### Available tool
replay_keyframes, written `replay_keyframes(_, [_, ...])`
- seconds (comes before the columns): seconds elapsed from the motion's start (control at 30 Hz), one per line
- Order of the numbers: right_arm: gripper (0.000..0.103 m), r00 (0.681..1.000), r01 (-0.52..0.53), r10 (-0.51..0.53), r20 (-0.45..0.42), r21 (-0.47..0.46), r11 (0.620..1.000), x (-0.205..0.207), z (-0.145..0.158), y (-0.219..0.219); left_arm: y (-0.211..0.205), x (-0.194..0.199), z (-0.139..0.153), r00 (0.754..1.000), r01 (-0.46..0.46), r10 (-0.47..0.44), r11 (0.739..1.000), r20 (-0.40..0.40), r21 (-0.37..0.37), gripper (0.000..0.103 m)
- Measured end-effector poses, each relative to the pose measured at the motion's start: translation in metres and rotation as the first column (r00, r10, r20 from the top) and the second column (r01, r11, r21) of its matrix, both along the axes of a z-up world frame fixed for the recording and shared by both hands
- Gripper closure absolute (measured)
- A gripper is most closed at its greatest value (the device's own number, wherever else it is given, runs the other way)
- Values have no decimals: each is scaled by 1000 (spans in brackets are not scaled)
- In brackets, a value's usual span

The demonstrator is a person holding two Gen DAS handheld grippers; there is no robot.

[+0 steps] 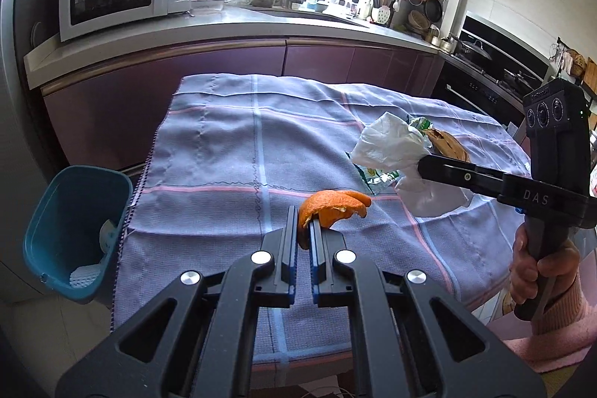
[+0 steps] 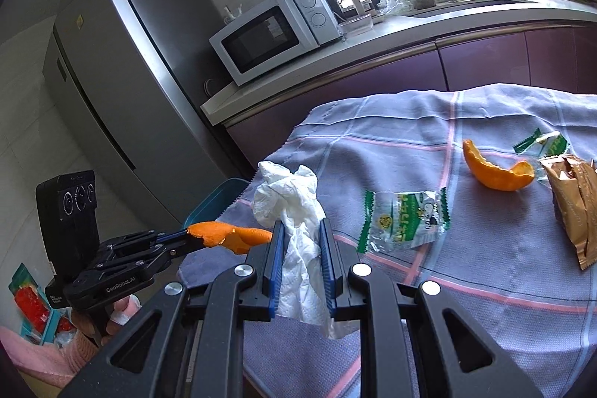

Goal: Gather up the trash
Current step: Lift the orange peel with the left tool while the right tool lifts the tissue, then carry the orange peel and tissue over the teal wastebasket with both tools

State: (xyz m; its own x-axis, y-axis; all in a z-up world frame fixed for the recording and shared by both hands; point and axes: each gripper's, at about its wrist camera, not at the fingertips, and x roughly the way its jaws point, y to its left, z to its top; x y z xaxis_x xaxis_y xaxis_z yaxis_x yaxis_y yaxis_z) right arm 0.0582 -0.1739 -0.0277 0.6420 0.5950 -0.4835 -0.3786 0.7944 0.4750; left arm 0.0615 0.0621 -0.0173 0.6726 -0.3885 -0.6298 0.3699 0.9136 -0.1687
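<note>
The left hand-held gripper (image 1: 304, 230) is pinching a curled piece of orange peel (image 1: 332, 206) between its nearly closed jaws, holding it clear above the checked cloth (image 1: 224, 152) covering the tabletop. The right hand-held gripper (image 2: 301, 248) is clamping a crumpled white tissue (image 2: 294, 211), which is bulging above and hanging below its blue pads (image 2: 277, 260). A blue bin (image 1: 71, 230) is standing beside the tabletop's left edge, with what may be white scraps inside, though the view is unclear there. Still lying on the cloth are a second orange peel (image 2: 496, 170), a clear green-printed wrapper (image 2: 405, 217), a smaller green wrapper (image 2: 543, 142) and a brown snack packet (image 2: 574, 207) at the right. A hand in a pink sleeve (image 1: 541, 271) is gripping the right handle.
</note>
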Motion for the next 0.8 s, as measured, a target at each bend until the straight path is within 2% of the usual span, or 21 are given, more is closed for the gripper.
replay_keyframes(0.8, [86, 985, -173, 173, 9, -19, 985, 37, 11, 87, 88, -12, 24, 978, -205, 206, 978, 41, -36, 97])
